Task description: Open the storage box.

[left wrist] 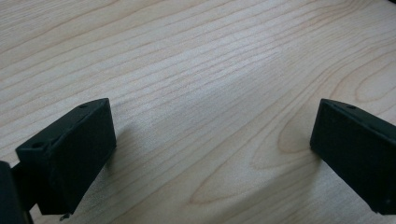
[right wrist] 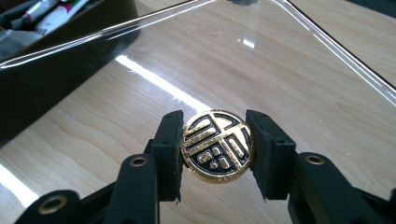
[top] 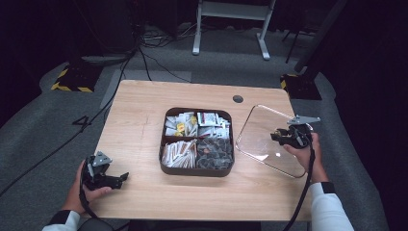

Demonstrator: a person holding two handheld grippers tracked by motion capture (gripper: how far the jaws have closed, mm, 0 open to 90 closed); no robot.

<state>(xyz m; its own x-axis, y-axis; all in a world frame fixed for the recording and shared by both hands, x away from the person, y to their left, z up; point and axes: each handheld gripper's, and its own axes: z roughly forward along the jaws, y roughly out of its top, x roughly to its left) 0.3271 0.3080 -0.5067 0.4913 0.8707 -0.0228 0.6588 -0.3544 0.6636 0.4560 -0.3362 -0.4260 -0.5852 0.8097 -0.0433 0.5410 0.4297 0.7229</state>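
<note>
At the left of the high view, the left gripper (top: 103, 175) rests on the bare counter (top: 134, 125) near its front left corner, well apart from everything else; its own view shows the jaws spread wide with only wood grain between them. In the middle sits the dark compartment box (top: 197, 168), filled with packets and sticks and open at the top. To its right the clear lid (top: 264, 137) is held tilted above the counter, its near left edge close beside the box's right wall and its far corner lifted toward the back. The right gripper (top: 281, 137) is the nearer one by far: its jaws pinch the round gold-and-black knob (right wrist: 217, 145) at the lid's centre from either side, as the right gripper view shows. The box lies to the gripper's left, so covering it would likely mean carrying the lid leftward and levelling it. The lid's long axis runs diagonally, from near left to far right.
</note>
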